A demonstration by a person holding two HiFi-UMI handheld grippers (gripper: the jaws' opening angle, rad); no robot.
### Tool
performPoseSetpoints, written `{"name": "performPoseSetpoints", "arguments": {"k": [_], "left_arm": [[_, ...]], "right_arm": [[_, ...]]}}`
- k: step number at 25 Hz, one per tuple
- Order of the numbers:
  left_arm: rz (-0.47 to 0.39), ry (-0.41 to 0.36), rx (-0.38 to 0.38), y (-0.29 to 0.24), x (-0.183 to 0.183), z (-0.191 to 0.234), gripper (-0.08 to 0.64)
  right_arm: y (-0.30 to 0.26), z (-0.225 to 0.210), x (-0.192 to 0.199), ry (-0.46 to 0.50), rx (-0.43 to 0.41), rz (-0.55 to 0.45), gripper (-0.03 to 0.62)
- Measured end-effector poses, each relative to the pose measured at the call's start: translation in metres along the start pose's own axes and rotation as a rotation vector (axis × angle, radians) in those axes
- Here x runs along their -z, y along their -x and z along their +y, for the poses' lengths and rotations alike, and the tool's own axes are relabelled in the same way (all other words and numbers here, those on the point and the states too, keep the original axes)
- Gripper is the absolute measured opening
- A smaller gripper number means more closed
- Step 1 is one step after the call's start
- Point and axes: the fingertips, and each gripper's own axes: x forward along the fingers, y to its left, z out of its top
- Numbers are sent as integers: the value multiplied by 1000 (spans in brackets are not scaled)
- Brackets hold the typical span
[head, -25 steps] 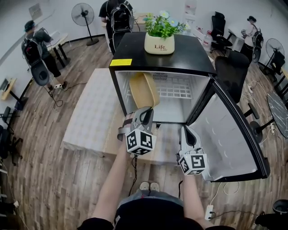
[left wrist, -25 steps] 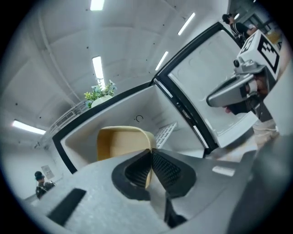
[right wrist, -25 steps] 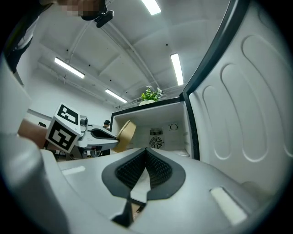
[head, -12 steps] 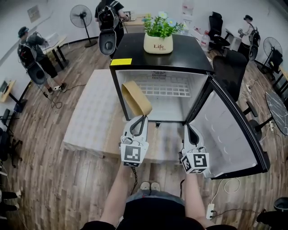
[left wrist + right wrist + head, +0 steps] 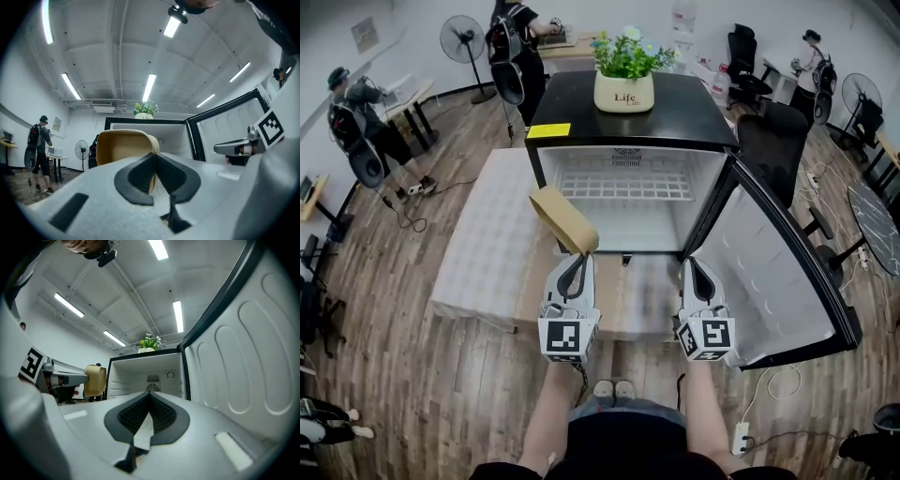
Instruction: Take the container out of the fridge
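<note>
A tan rectangular container (image 5: 563, 219) hangs outside the open black fridge (image 5: 628, 103), in front of its lower left corner. My left gripper (image 5: 578, 260) is shut on the container's rim; in the left gripper view the container (image 5: 123, 146) stands just beyond the closed jaws, tilted on its edge. My right gripper (image 5: 691, 270) is shut with nothing in it, low in front of the fridge's opening near the door (image 5: 764, 272). From the right gripper view the container (image 5: 95, 380) shows at the left, clear of the fridge's white interior (image 5: 145, 376).
A potted plant (image 5: 624, 67) stands on the fridge's top. A wire shelf (image 5: 628, 186) is inside. The door swings out to the right. A pale low table (image 5: 487, 234) lies at the left. People with backpacks (image 5: 356, 122) stand at the far left; fans and chairs ring the room.
My left gripper has drawn the container back out of the fridge and to the left; it now hangs fully outside. The right gripper has hardly moved.
</note>
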Motion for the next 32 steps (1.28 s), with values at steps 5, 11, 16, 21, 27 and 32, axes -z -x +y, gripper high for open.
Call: {"name": "performPoseSetpoints", "arguments": {"k": [5,11,16,21,27,32], "left_arm": [[8,13,-5,8,7,13,14],[14,13,0,10,9,17,14],[13,4,4,4,7,7,14],[19,7,11,8,9,16,14],[22,8,17,4,11,8,14],[25,12,19,5,13,12,14]], "right_arm": [[1,7,0,14,13,7,9],[1,12,0,27,13,16,8],[0,4,3,22,3,27,8],[-5,17,4,25,-2,30,8],[-4,10,5,26,-5,32,8],[-5,14,7,26,-2,35,8]]}}
